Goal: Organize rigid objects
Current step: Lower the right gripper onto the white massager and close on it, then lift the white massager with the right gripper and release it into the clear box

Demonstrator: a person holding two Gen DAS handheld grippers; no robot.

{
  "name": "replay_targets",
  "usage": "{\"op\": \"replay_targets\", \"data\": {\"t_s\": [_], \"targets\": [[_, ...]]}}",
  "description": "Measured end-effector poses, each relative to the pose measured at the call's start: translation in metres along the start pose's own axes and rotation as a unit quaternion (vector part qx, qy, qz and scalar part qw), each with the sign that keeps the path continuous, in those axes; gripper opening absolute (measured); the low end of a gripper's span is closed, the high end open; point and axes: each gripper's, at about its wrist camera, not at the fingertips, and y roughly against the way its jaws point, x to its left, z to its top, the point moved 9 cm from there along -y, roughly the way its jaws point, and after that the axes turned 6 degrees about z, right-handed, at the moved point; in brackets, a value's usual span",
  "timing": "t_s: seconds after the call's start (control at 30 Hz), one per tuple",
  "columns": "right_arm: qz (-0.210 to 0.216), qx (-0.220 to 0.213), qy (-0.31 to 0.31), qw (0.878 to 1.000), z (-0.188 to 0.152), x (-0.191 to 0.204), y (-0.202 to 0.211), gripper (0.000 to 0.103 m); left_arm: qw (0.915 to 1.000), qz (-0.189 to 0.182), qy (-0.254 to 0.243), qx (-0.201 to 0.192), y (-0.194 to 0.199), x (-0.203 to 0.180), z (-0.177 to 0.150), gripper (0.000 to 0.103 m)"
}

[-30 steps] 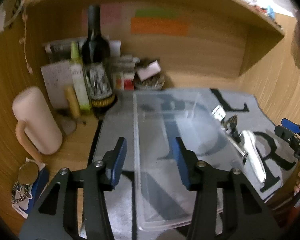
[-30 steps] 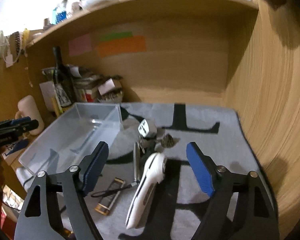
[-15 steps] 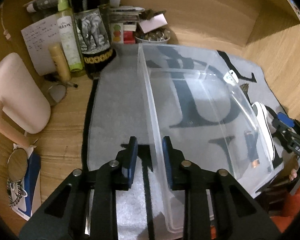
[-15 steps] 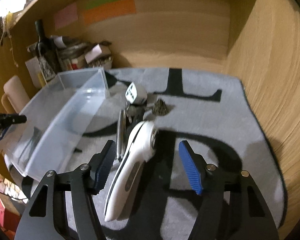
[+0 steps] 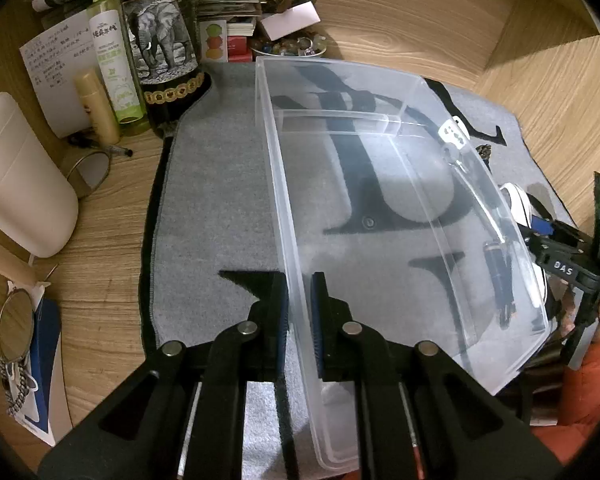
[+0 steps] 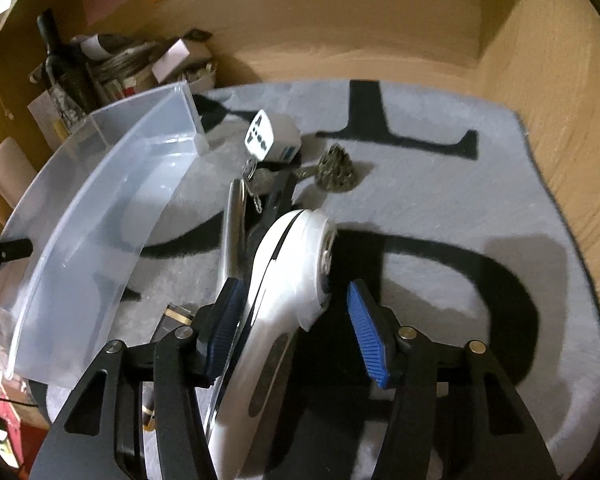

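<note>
A clear plastic bin (image 5: pixel 380 184) lies on the grey mat; it also shows in the right wrist view (image 6: pixel 84 232). My left gripper (image 5: pixel 300 312) is shut on the bin's left wall. My right gripper (image 6: pixel 292 320) is open and straddles a white handheld device (image 6: pixel 284 288) lying on the mat; its left pad is at the device's side. Beyond it lie a white plug adapter (image 6: pixel 272 140), a metal tool (image 6: pixel 232 228), keys on a chain and a dark clump (image 6: pixel 336 170). A small gold-trimmed object (image 6: pixel 172 320) lies beside the bin.
Left of the mat (image 5: pixel 220 200) stand a wine bottle (image 5: pixel 160 52), a green spray bottle (image 5: pixel 112 56), a cream jug (image 5: pixel 20 184) and papers. A round mirror (image 5: pixel 16 324) lies at the left. Wooden walls close the back and right (image 6: pixel 560 80).
My left gripper has closed on the bin's left wall. My right gripper has moved down and forward over the white device, and its jaws have narrowed.
</note>
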Motion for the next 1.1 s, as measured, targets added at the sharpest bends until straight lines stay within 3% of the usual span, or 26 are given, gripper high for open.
{"op": "replay_targets", "data": {"t_s": [0.17,0.4,0.63,1.1], "targets": [[-0.005,-0.003,0.003,1.000,-0.002,-0.001,-0.003,0.037,0.9999,0.007,-0.005,-0.007,0.001,0.000,0.001,0.010],[-0.014,-0.026,0.007,1.000,0.001,-0.005,0.009,0.037,0.9995,0.021,-0.012,-0.022,0.004,0.000,0.002,0.009],[-0.022,-0.075,0.030,0.996,0.024,0.006,0.041,0.036,0.9993,0.018,-0.006,-0.033,0.010,0.000,0.003,0.008],[0.010,-0.164,0.089,0.982,0.086,0.066,0.096,0.036,0.9988,0.021,-0.013,-0.043,0.011,-0.001,0.002,0.008]]}}
